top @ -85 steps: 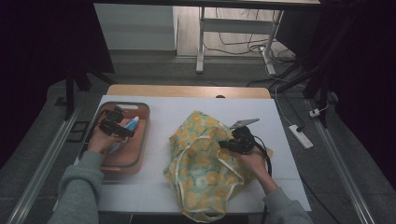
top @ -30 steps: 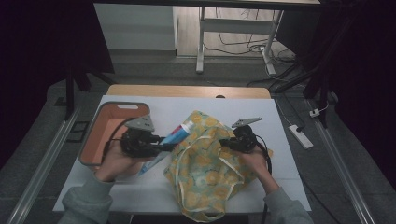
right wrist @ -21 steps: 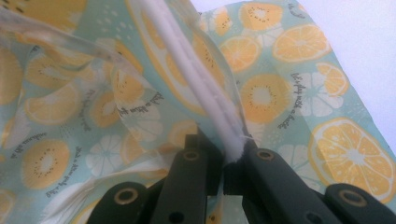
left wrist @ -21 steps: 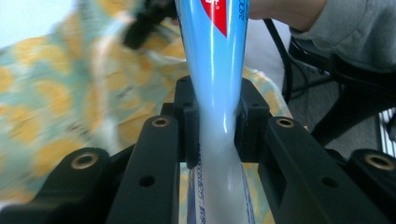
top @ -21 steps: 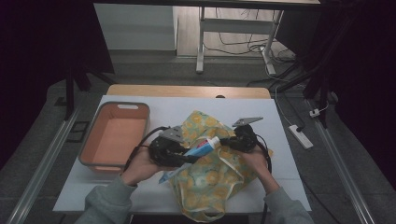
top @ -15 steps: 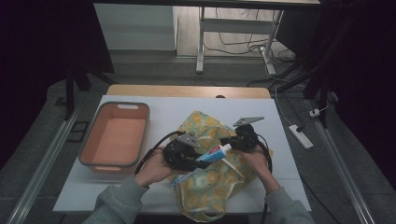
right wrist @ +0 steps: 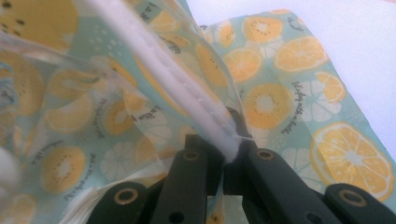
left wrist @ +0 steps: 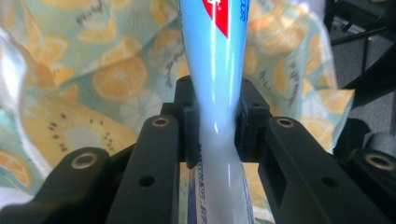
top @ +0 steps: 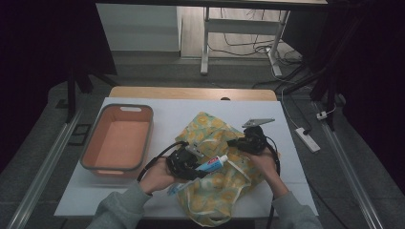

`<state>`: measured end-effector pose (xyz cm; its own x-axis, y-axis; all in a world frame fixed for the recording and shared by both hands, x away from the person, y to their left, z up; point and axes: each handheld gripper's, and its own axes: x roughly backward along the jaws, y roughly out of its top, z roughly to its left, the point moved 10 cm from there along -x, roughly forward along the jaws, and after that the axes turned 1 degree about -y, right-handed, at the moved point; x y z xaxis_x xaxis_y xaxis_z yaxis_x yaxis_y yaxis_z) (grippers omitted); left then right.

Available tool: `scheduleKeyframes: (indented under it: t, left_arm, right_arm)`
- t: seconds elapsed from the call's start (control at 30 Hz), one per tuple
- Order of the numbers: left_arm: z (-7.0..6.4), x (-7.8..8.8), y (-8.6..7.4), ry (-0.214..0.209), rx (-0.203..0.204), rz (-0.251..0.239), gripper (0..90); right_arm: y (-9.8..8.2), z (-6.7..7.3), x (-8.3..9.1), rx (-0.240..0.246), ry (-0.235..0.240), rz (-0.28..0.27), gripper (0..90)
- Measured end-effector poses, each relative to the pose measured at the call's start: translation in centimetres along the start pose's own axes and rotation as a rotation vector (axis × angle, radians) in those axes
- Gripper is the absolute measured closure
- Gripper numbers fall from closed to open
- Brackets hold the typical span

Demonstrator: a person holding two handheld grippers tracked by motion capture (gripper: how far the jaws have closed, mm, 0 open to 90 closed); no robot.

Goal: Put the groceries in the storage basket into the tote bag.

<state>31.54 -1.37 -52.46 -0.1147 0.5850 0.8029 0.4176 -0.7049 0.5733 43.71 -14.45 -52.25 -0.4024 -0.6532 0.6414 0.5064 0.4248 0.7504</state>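
Toothpaste tube (top: 211, 165) clamped in left hand-held gripper (top: 191, 168), lying almost flat, cap end pointing right over fruit bag (top: 224, 191); right hand-held gripper (top: 240, 143) pinching bag's white rim (right wrist: 187, 88).

Left black two-jaw tool (top: 188, 164) points toward three o'clock, jaws clamped; right black tool (top: 246, 143) points toward nine o'clock, pinched tight.

Toothpaste tube (top: 211, 165): light blue, red-and-white label, white cap end; lying near level, cap end over bag, body pinched mid-length, dented at pinch (left wrist: 217, 126).

Bag (top: 217, 191): pale teal, orange- and kiwi-slice print, white zip rim; crumpled on white table right of centre, rim strip (right wrist: 187, 88) lifted, taut.
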Motion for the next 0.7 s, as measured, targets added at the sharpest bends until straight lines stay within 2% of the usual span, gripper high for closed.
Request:
scheduleKeyframes:
  t: [0.1,0.23,0.4,0.47,0.57,0.7]
  left_arm:
    - [0.0,-0.7,-0.3,-0.004,0.007,0.031,74.1]
    - [0.2,-1.5,-0.1,0.005,0.011,0.047,74.1]
    - [0.5,-2.2,1.0,0.011,0.022,0.050,74.0]
    - [0.8,-2.5,1.7,0.026,0.028,0.057,74.0]
    - [1.4,-2.9,2.5,0.048,0.044,0.041,74.0]
    - [2.1,-3.6,3.4,0.044,0.085,0.010,74.0]
  right_arm:
    - [0.6,0.4,0.6,0.002,0.003,-0.025,88.4]
    - [1.5,1.0,1.6,0.002,0.023,-0.067,88.4]
    - [2.5,2.2,2.4,0.005,0.053,-0.113,88.5]
    - [2.8,2.7,2.6,0.000,0.070,-0.124,88.5]
    - [3.0,3.3,2.8,-0.002,0.086,-0.133,88.5]
    - [3.0,3.2,2.7,-0.014,0.094,-0.137,88.5]
